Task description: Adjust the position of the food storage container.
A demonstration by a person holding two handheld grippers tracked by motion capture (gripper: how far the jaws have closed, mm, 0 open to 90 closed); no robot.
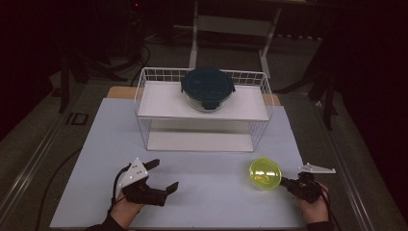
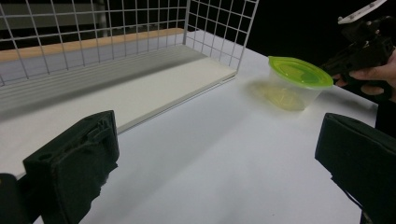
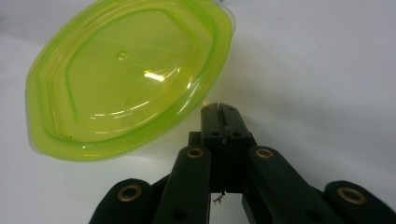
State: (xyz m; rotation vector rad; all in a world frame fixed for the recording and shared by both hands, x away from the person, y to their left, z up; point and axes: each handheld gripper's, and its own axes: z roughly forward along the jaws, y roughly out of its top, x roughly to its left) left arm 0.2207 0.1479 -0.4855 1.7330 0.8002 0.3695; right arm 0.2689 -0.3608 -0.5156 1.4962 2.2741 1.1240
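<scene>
My right tongs (image 3: 219,112) are pinched fully together beside the green-lidded container (image 1: 265,173) on the tabletop (image 1: 202,192), gripping nothing; nudging could slide it away. My left tongs (image 1: 162,175) gape empty, well apart.

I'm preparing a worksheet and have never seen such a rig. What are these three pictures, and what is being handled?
A person holds a hand-held two-jaw tool in each hand. One camera looks down from above; one rides on each tool. On the white table stand a white wire rack bearing a dark-lidded glass container and a clear plastic tub with a lime-green lid. The left tool is open and holds nothing. The right tool is shut at the tub's rim; whether it pinches the rim I cannot tell.
</scene>
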